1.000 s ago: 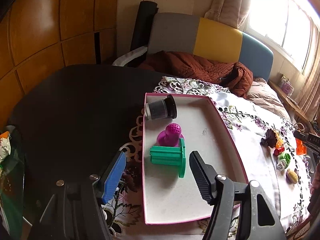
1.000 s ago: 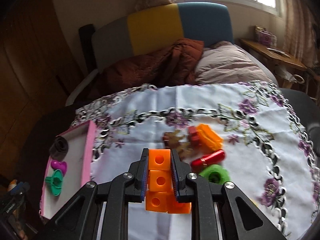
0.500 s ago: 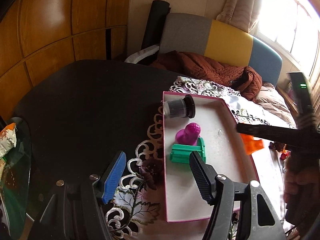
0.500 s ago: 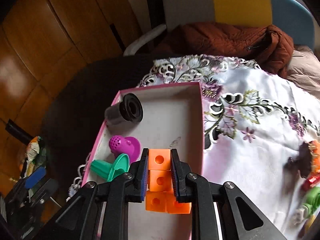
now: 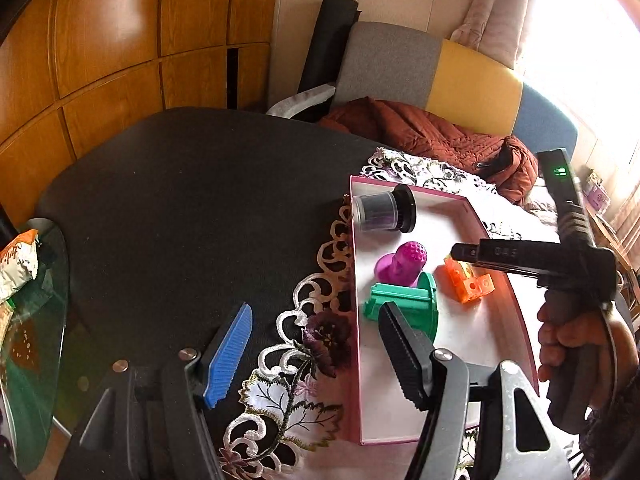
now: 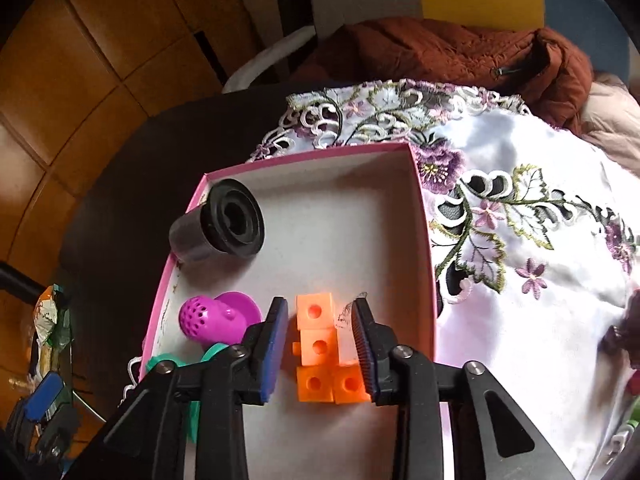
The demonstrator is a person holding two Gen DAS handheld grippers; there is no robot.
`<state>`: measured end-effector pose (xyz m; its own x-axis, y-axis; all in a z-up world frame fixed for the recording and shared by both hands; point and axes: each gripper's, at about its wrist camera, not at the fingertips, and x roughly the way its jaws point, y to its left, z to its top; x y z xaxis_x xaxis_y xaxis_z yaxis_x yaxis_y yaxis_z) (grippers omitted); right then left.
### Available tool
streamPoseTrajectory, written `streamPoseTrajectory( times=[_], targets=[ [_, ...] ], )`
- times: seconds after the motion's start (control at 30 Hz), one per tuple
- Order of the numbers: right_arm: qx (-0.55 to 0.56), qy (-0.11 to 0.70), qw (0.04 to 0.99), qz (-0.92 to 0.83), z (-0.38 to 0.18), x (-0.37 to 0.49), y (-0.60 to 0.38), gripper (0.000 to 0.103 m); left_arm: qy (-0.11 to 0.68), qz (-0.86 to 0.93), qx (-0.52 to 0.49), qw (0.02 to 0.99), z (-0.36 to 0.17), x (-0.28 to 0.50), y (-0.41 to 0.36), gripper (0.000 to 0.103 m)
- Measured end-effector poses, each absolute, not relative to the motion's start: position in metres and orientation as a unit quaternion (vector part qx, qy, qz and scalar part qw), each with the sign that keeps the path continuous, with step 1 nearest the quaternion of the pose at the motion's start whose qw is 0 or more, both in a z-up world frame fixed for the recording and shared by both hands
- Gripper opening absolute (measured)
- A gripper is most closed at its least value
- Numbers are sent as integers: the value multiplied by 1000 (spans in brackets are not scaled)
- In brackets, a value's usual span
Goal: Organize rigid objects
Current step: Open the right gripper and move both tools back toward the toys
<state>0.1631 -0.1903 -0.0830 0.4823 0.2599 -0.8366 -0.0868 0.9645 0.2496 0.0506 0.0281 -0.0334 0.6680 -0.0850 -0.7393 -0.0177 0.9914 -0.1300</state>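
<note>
An orange block piece (image 6: 322, 350) lies on the white floor of the pink-rimmed box (image 6: 422, 240). My right gripper (image 6: 320, 344) is open, its jaws apart on either side of the piece. The piece also shows in the left wrist view (image 5: 466, 282) under the right gripper's body. In the box lie a black cylinder (image 6: 222, 226), a purple perforated piece (image 6: 212, 318) and a green spool (image 5: 404, 306). My left gripper (image 5: 316, 344) is open and empty, low over the box's near left rim (image 5: 356, 360).
The box sits on a white embroidered cloth (image 6: 520, 240) over a dark table (image 5: 180, 200). A brown jacket (image 5: 432, 140) lies on a chair behind. A glass side table (image 5: 32, 320) with packets stands at the left.
My right gripper moved down into the box and opened, letting go of the orange block piece, which now rests on the box floor. My left gripper shifted slightly left.
</note>
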Motion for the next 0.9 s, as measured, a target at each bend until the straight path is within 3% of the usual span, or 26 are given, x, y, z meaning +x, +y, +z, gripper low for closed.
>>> streamPoseTrajectory(
  times=[0.07, 0.13, 0.33, 0.9],
  targets=[
    [71, 487, 865, 102, -74, 154, -190, 40, 406, -19, -61, 912, -32, 50, 26, 67],
    [64, 476, 871, 102, -66, 146, -190, 51, 403, -21, -57, 913, -30, 50, 24, 67],
    [33, 437, 894, 91, -43, 119, -191, 63, 395, -24, -47, 917, -23, 46, 17, 67],
    [1, 378, 926, -7, -11, 58, -282, 75, 390, -74, -13, 918, -11, 35, -21, 67]
  ],
)
